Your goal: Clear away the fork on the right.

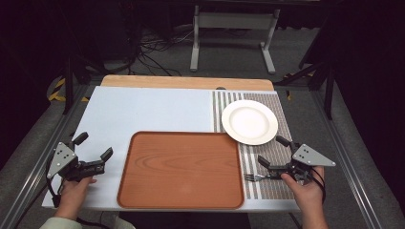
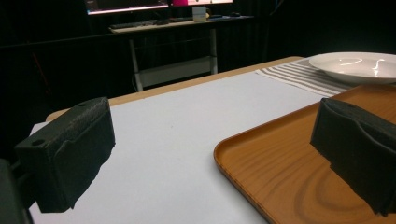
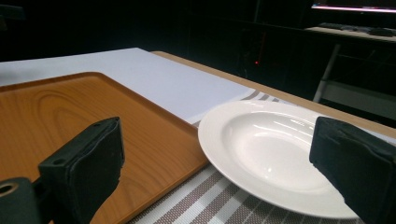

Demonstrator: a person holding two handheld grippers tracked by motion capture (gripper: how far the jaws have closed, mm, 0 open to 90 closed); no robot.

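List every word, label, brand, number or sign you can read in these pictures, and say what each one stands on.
None can be read: the tray, the plate, the striped mat, the fork and both grippers bear no print. The lit screens in the background are too blurred to read.

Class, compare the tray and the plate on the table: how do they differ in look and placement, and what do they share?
The tray is brown, wood-grained and rectangular; the plate is white, glossy and round. The tray is much the larger. The tray lies mostly on the white board, the plate on the striped mat. Both are empty, lie flat and have raised rims.
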